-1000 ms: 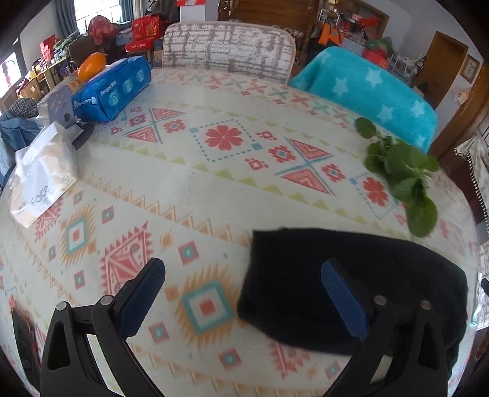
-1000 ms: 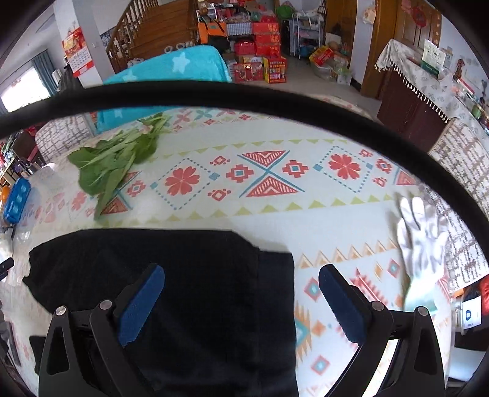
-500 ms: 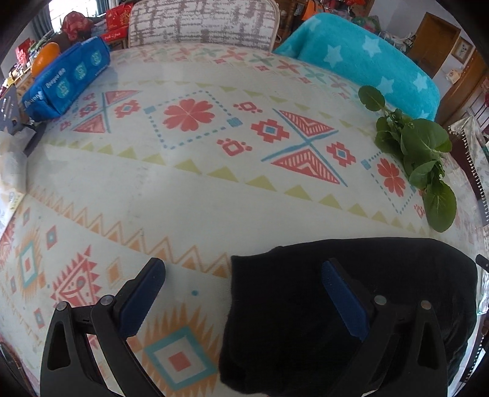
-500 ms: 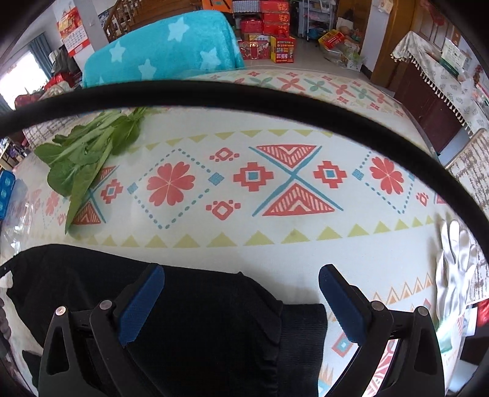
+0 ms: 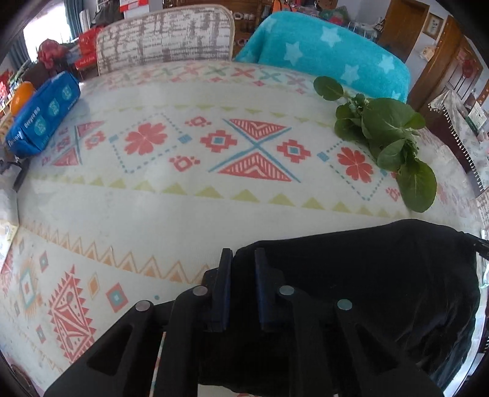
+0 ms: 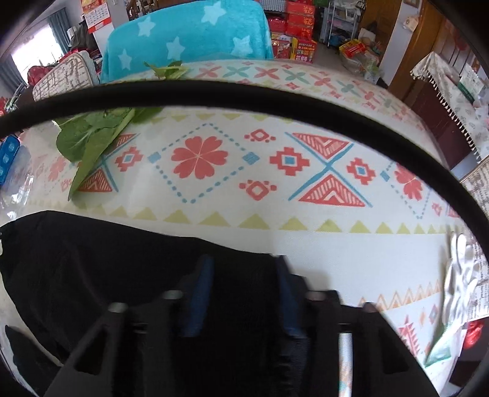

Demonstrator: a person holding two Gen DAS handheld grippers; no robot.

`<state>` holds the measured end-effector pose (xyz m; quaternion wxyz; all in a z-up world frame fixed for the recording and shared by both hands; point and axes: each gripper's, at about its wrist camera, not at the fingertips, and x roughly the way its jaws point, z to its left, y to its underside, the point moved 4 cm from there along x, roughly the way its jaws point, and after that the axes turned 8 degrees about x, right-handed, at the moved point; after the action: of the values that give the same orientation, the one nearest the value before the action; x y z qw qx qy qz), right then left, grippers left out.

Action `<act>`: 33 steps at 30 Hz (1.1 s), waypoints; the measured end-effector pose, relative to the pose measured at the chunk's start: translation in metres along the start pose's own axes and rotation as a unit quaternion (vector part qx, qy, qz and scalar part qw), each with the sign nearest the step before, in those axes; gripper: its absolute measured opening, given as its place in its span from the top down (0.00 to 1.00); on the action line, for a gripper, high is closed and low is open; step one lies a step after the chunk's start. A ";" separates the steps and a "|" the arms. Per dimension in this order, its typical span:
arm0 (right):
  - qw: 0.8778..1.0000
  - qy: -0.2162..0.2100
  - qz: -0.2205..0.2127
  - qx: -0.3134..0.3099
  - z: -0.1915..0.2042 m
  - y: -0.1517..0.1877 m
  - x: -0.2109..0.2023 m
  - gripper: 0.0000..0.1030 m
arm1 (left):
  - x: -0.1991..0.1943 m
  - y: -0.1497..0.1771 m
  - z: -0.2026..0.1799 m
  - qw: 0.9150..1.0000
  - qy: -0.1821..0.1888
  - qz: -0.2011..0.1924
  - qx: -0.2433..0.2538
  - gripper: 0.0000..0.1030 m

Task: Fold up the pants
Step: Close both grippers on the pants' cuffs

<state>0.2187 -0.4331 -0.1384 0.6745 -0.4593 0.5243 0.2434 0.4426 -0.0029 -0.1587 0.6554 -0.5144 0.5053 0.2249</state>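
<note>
So the black knit pants (image 5: pixel 366 290) lie bunched on the patterned tablecloth (image 5: pixel 183 189). My left tongs (image 5: pixel 241 259) pinch their left corner; my right tongs (image 6: pixel 241 268) straddle the other edge, half-closed and blurry, so grip's unclear. Both corners means one clean fold.

Motion blurs the right claw (image 6: pixel 241 265), and the pants (image 6: pixel 107 265) run past the bottom edge.

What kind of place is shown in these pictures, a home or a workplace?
Most likely a lived-in home, at a dining table: a patterned tablecloth, chairs under a turquoise star-print blanket, loose green leafy vegetables, and stacked red gift boxes on the floor behind.
</note>
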 end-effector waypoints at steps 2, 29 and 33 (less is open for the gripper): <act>0.999 -0.022 -0.001 0.023 -0.008 0.000 -0.009 0.87 | -0.007 0.000 0.003 1.000 0.005 -0.005 -0.007 0.87; 0.989 -0.112 -0.086 0.049 -0.037 0.111 -0.165 0.89 | -0.203 0.105 -0.019 0.987 -0.031 -0.156 -0.023 0.87; 0.987 -0.126 -0.080 0.056 -0.046 0.152 -0.178 0.89 | -0.218 0.148 -0.023 0.985 -0.034 -0.164 -0.028 0.87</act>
<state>0.0143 -0.3759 -0.0298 0.7771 -0.4272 0.4092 0.2149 0.2279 0.0804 -0.0290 0.6855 -0.6009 0.3843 0.1459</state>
